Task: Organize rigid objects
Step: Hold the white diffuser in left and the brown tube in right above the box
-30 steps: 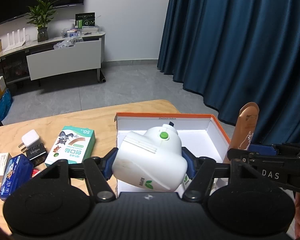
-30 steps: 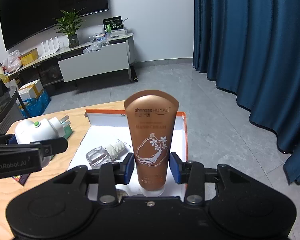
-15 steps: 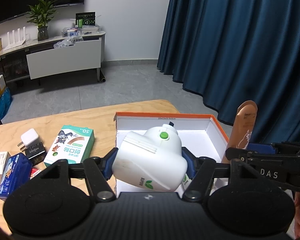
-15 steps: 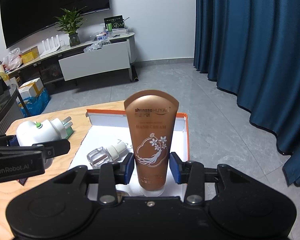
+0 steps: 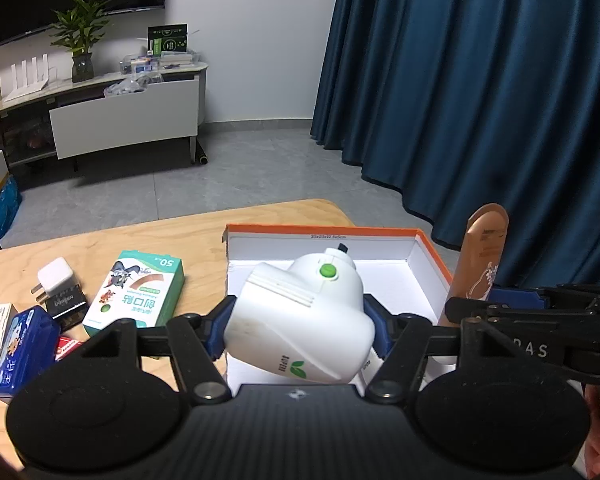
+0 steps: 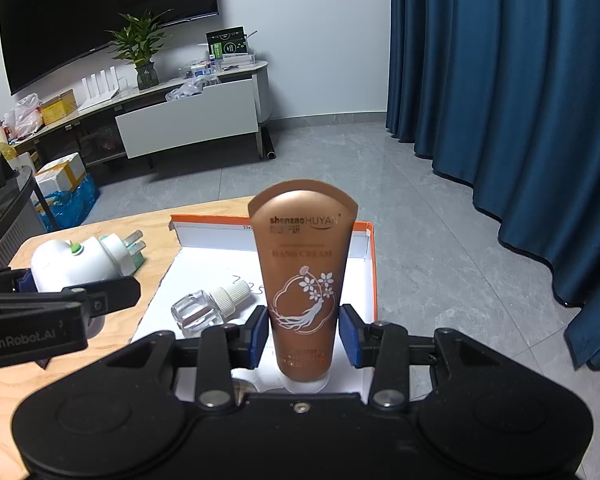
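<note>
We hold two things above the orange-rimmed box (image 5: 432, 258) at the counter's (image 5: 100, 246) far right: our left claw (image 5: 298, 324) pinches the white plug-in device (image 5: 300, 316), our right claw (image 6: 303, 334) pinches the brown hand-cream tube (image 6: 303, 264) upright. We judge this the placing step. Next each should lower and release clear of the small glass bottle (image 6: 208, 309) lying inside.

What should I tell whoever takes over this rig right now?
Left gripper: shut on the white plug-in device, held over the orange-edged box.
Right gripper: shut on the brown hand cream tube, upright above the box.
Done: a small clear bottle lies in the box.
Left: set both held items in; then the green carton, white charger and blue case on the table.
</note>
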Tool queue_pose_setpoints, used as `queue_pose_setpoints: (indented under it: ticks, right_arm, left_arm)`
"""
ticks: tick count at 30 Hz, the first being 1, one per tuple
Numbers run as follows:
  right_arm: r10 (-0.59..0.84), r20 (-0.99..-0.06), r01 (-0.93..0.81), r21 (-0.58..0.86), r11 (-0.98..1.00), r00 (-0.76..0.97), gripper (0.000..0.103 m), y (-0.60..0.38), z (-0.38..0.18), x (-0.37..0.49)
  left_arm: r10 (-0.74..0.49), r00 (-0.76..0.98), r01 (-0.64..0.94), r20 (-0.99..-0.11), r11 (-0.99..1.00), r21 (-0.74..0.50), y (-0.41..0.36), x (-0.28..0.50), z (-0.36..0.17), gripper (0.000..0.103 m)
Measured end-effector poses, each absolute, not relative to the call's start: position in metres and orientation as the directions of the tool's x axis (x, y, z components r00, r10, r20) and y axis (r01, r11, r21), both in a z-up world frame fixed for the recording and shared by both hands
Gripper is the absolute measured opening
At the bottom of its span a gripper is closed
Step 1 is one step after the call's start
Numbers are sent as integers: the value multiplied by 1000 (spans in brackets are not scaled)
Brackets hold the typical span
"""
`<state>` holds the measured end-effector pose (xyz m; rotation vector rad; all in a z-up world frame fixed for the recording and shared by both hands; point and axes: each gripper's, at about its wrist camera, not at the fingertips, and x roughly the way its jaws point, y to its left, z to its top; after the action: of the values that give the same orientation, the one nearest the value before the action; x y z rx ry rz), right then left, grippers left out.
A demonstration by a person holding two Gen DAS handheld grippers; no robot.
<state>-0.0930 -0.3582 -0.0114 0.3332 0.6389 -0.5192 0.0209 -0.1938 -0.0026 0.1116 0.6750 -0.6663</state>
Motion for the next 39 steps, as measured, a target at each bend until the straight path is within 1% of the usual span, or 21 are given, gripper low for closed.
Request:
queue_pose_setpoints:
  ticks: [39]
  right_arm:
    - [-347, -654, 556, 137, 820, 672, 47, -360, -19, -90]
  left_arm:
    - [-539, 575, 605, -616, 786, -124, -194, 20, -4, 67]
